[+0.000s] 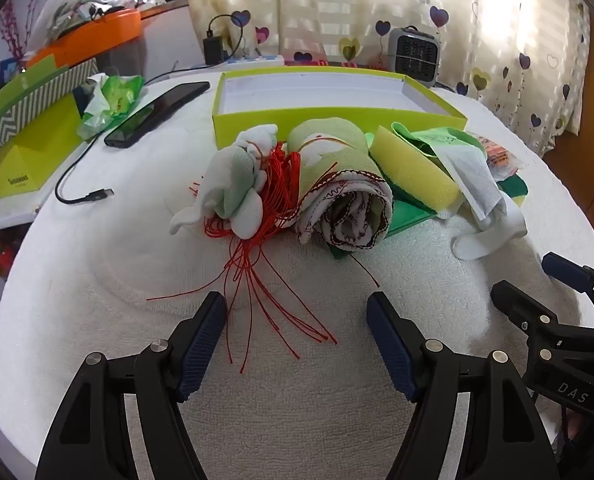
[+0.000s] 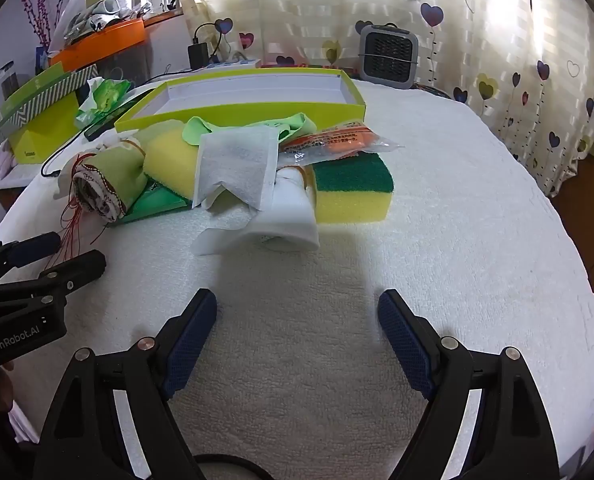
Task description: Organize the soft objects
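Note:
A pile of soft things lies on the white towel-covered table in front of a shallow lime-green box. In it are a white and pale green sock bundle, a bunch of red strings, a rolled green cloth, a yellow sponge, a white wipe and a green-topped yellow sponge. My left gripper hangs open just short of the red strings, nothing between its fingers. My right gripper stands open over bare towel, short of a white folded cloth.
A black phone and a loose cable lie at the left. A green-lidded box and an orange tray stand further left. A grey fan sits behind the lime box. An orange plastic packet tops the pile.

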